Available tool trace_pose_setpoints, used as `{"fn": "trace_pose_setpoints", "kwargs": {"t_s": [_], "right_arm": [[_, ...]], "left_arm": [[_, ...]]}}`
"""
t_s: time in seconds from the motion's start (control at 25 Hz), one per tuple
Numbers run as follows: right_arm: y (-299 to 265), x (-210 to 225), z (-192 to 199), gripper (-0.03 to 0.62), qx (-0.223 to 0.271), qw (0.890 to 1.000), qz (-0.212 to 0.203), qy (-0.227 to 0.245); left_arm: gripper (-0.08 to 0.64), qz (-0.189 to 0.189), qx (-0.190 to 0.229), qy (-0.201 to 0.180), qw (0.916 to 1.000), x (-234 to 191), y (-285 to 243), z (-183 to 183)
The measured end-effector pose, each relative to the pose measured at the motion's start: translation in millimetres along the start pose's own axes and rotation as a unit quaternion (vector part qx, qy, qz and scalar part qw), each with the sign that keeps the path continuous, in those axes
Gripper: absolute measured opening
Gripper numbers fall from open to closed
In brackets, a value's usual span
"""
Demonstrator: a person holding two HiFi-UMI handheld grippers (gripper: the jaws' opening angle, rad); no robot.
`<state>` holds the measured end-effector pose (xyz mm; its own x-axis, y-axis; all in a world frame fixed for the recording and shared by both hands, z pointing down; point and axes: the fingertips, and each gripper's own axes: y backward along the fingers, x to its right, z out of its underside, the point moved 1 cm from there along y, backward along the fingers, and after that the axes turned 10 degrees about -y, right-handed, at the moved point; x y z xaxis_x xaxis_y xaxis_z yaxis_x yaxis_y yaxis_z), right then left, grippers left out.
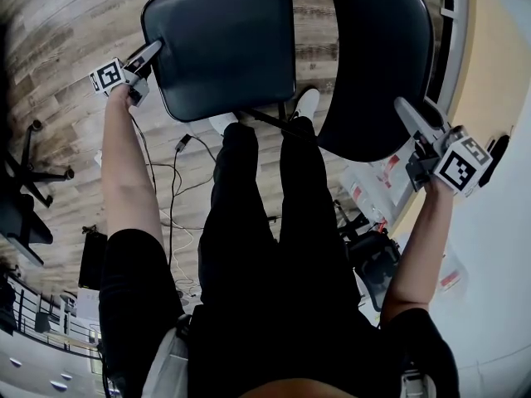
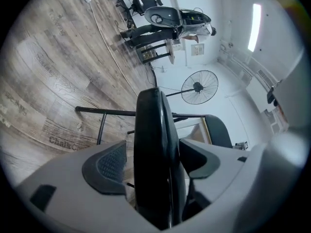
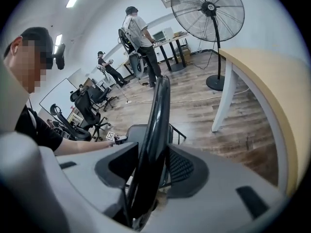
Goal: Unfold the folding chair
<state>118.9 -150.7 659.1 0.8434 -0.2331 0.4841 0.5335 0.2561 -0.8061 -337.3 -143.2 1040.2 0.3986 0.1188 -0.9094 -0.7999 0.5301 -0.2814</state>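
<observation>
The black folding chair stands in front of my legs in the head view, seat [image 1: 220, 44] lying flat and backrest [image 1: 377, 56] upright on its right. My left gripper [image 1: 152, 52] straddles the seat's left edge. In the left gripper view that edge [image 2: 153, 130] runs between the jaws [image 2: 155, 161], and a gap shows beside the left pad [image 2: 112, 164], so the gripper is open. My right gripper [image 1: 405, 108] sits at the backrest's right rim. In the right gripper view the thin rim [image 3: 158, 115] passes between the open jaws [image 3: 153, 165], close to both pads.
Wood-plank floor all around. A light table [image 1: 489, 48] borders the chair's right side. A tall standing fan [image 3: 206, 8] is beyond it. Office chairs [image 1: 21, 197] and floor cables [image 1: 174, 181] lie to the left. People [image 3: 141, 38] stand at desks far back.
</observation>
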Motion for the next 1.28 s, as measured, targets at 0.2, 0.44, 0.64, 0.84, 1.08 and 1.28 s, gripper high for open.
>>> {"fn": "trace_pose_setpoints", "kwargs": {"t_s": [0.2,0.44,0.64,0.84,1.08,1.28], "right_arm": [[15,-2,-11,0.229,0.024,0.999,0.026,0.0],[53,-25,-32,0.233,0.048,0.998,0.045,0.015],[75,-56,-38,0.233,0.061,0.997,0.029,0.034],[96,-103,-44,0.233,0.095,0.994,-0.019,0.058],[117,-180,-30,0.233,0.151,0.977,-0.104,0.106],[158,-235,-26,0.232,0.221,0.948,-0.152,0.173]], "left_arm": [[0.333,-0.095,-0.078,-0.104,0.987,24,24,-1],[0.333,-0.127,-0.085,-0.142,0.978,107,60,-20],[0.333,-0.124,-0.059,-0.189,0.9723,203,77,-40],[0.333,-0.072,-0.063,-0.273,0.9574,342,69,-32],[0.333,-0.042,-0.055,-0.366,0.928,483,73,-20],[0.333,-0.041,-0.023,-0.434,0.8996,580,88,-9]]}}
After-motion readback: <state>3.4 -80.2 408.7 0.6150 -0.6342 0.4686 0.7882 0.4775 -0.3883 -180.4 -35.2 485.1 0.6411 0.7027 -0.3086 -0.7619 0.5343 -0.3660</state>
